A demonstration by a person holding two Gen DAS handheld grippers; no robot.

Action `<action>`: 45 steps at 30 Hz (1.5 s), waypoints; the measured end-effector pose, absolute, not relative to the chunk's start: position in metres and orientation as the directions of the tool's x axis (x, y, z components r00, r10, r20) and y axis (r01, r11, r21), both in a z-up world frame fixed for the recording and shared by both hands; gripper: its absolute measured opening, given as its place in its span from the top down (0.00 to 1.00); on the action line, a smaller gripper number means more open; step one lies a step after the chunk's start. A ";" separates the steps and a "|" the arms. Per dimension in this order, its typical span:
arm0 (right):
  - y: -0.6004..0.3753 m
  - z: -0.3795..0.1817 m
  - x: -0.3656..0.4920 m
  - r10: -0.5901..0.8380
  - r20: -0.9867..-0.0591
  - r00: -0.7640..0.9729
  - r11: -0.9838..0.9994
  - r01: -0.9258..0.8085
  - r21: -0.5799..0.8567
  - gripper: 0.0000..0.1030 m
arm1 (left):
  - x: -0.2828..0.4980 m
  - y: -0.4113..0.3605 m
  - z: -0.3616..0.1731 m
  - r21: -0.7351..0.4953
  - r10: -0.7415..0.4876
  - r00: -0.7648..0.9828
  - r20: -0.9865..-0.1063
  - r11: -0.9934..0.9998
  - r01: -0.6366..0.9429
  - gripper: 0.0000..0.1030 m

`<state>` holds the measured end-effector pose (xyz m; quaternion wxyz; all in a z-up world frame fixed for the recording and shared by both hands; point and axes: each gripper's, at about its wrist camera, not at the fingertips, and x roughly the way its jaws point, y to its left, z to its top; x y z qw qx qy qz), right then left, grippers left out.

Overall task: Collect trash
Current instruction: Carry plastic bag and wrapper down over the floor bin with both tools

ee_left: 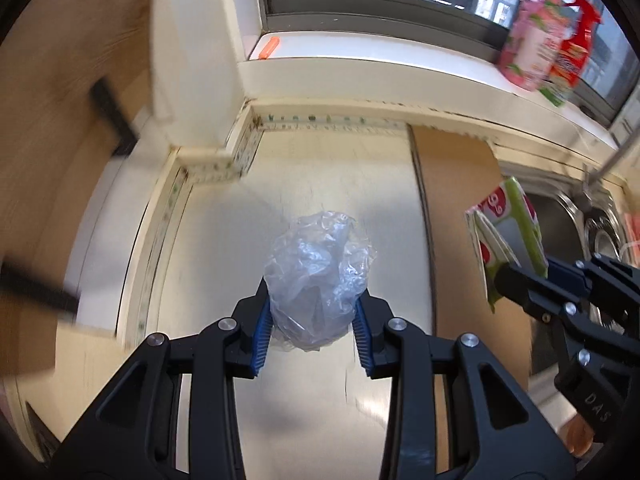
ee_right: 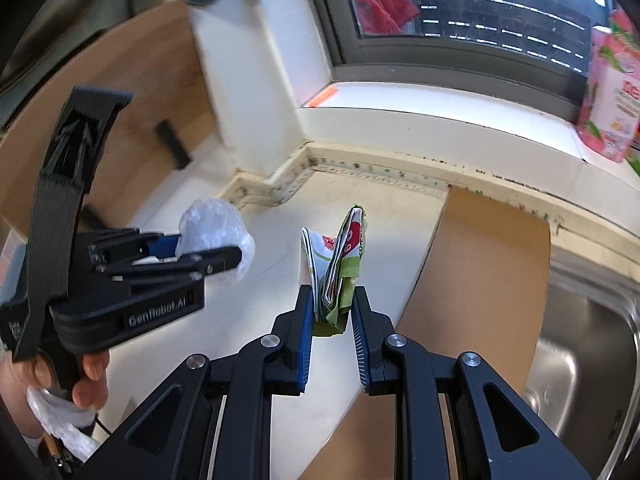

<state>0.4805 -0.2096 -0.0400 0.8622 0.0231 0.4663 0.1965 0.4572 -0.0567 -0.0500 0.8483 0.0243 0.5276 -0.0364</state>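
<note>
My left gripper (ee_left: 314,316) is shut on a crumpled clear plastic bag (ee_left: 320,272), held up above the pale countertop (ee_left: 224,248). In the right wrist view the same bag (ee_right: 214,232) shows at the left gripper's tips (ee_right: 236,258), with a person's hand (ee_right: 90,376) on its handle. My right gripper (ee_right: 331,312) is shut on a folded green, white and red paper wrapper (ee_right: 340,264), also lifted off the counter. The left wrist view shows that wrapper (ee_left: 508,240) at the right, pinched by the right gripper (ee_left: 508,280).
A brown board (ee_right: 480,264) lies on the counter beside a steel sink (ee_right: 584,340). On the window sill (ee_left: 360,52) stand a pink package (ee_left: 528,48) and a red spray bottle (ee_left: 576,44). A wooden cabinet door (ee_left: 52,140) is at the left.
</note>
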 end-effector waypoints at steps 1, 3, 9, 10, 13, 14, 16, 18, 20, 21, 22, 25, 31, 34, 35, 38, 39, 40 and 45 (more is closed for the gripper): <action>-0.206 -0.035 0.465 0.362 -0.792 0.491 0.921 -0.318 0.224 0.82 | 0.443 -0.054 -0.047 -0.001 -0.040 0.443 -0.896 0.996 0.088 0.69; -0.199 -0.023 0.433 0.365 -0.789 0.495 0.920 -0.321 0.224 0.82 | 0.412 -0.047 -0.040 -0.016 -0.054 0.442 -0.895 0.996 0.090 0.69; -0.171 0.002 0.332 0.348 -0.789 0.506 0.925 -0.325 0.199 0.82 | 0.322 -0.024 -0.023 -0.041 -0.078 0.433 -0.898 0.995 0.094 0.69; -0.165 0.005 0.314 0.348 -0.788 0.508 0.924 -0.327 0.197 0.82 | 0.306 -0.020 -0.022 -0.045 -0.082 0.429 -0.899 0.994 0.095 0.69; -0.151 0.013 0.265 0.350 -0.782 0.515 0.922 -0.339 0.189 0.82 | 0.261 -0.008 -0.017 -0.061 -0.100 0.428 -0.898 0.993 0.103 0.69; -0.146 0.014 0.247 0.349 -0.782 0.516 0.921 -0.342 0.186 0.82 | 0.244 -0.003 -0.016 -0.066 -0.105 0.429 -0.897 0.992 0.105 0.69; -0.134 0.014 0.212 0.355 -0.783 0.511 0.918 -0.348 0.190 0.82 | 0.218 0.005 -0.015 -0.086 -0.123 0.430 -0.894 0.991 0.103 0.69; -0.123 0.011 0.181 0.363 -0.785 0.502 0.915 -0.352 0.198 0.82 | 0.188 0.015 -0.017 -0.108 -0.139 0.434 -0.890 0.990 0.096 0.69; -0.113 0.006 0.153 0.373 -0.790 0.486 0.910 -0.358 0.210 0.82 | 0.161 0.023 -0.021 -0.115 -0.143 0.433 -0.890 0.989 0.089 0.69; -0.108 0.003 0.138 0.378 -0.794 0.476 0.907 -0.362 0.214 0.82 | 0.147 0.026 -0.024 -0.116 -0.141 0.433 -0.890 0.990 0.084 0.69; -0.102 0.000 0.123 0.379 -0.799 0.466 0.905 -0.366 0.216 0.82 | 0.132 0.030 -0.027 -0.115 -0.138 0.436 -0.889 0.990 0.077 0.69; -0.091 -0.013 0.085 0.385 -0.814 0.435 0.900 -0.373 0.226 0.82 | 0.097 0.042 -0.038 -0.133 -0.143 0.430 -0.891 0.990 0.053 0.69; -0.077 -0.053 0.038 0.390 -0.844 0.368 0.892 -0.378 0.247 0.82 | 0.047 0.053 -0.073 -0.133 -0.119 0.423 -0.898 0.991 -0.002 0.69; -0.079 -0.082 0.031 0.399 -0.859 0.321 0.890 -0.362 0.278 0.82 | 0.028 0.053 -0.102 -0.103 -0.080 0.409 -0.909 0.994 -0.035 0.69; -0.079 -0.094 0.027 0.398 -0.864 0.307 0.891 -0.355 0.284 0.82 | 0.023 0.052 -0.114 -0.103 -0.076 0.399 -0.914 0.994 -0.047 0.69; -0.082 -0.138 0.017 0.384 -0.888 0.255 0.896 -0.336 0.291 0.81 | 0.011 0.046 -0.154 -0.090 -0.059 0.360 -0.931 0.994 -0.068 0.69; -0.082 -0.150 0.016 0.379 -0.894 0.241 0.897 -0.332 0.291 0.80 | 0.009 0.045 -0.167 -0.089 -0.061 0.344 -0.937 0.994 -0.068 0.69; -0.083 -0.167 0.012 0.374 -0.899 0.226 0.899 -0.328 0.291 0.80 | 0.005 0.042 -0.185 -0.088 -0.061 0.324 -0.944 0.994 -0.070 0.68; -0.090 -0.259 0.003 0.344 -0.927 0.150 0.910 -0.298 0.289 0.79 | -0.005 0.035 -0.281 -0.117 -0.087 0.240 -0.967 0.986 -0.117 0.68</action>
